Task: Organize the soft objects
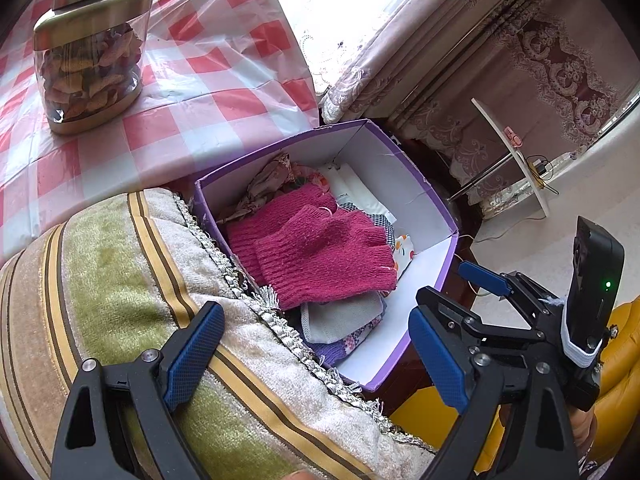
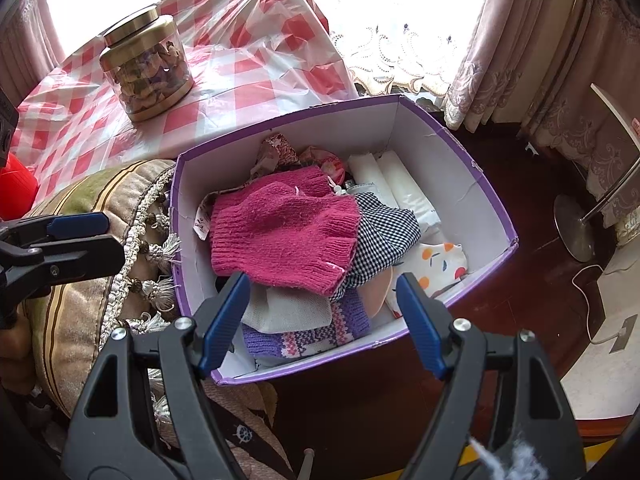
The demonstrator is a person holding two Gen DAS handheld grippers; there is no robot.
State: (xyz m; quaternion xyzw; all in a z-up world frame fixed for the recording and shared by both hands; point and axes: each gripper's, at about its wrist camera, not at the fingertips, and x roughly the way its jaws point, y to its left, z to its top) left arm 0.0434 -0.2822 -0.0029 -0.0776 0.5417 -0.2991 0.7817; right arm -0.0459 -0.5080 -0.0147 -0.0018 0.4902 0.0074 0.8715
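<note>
Left edge, right wrist view: a red object (image 2: 16, 184) is cut off by the frame, identity unclear. Jar (image 2: 148, 76) with gold lid stands on the checked tablecloth (image 2: 248, 92); its contents are brownish lumps, too indistinct to name.

Cushion (image 1: 132, 288), striped and fringed, lies just left of the box (image 2: 436, 168), touching its left wall. Its lower part runs out of frame in both views.

Box: purple outside, white inside, open top, sitting on a dark wood surface (image 2: 532, 240). The soft items are all inside it. Magenta gloves (image 2: 280, 228) lie on top, hiding most of what is beneath. Partly visible under them: grey cloth (image 2: 288, 308), purple knit (image 2: 304, 336), gingham cloth (image 2: 384, 232), spotted white cloth (image 2: 436, 264), white packets (image 2: 396, 184) along the back, a patterned fabric (image 2: 276, 152) at the far corner. How many items lie underneath cannot be told.

Left gripper (image 1: 316, 360): jaws spread wide, nothing between them, one finger over the cushion, the other past the box's near corner; no contact seen.

Right gripper (image 2: 320, 320): jaws apart, released, poised over the box's near edge. Whether the pads touch the cloths below cannot be told.

Right edge: curtains (image 2: 560, 60), a stand's base (image 2: 572, 224), partly cut off.
</note>
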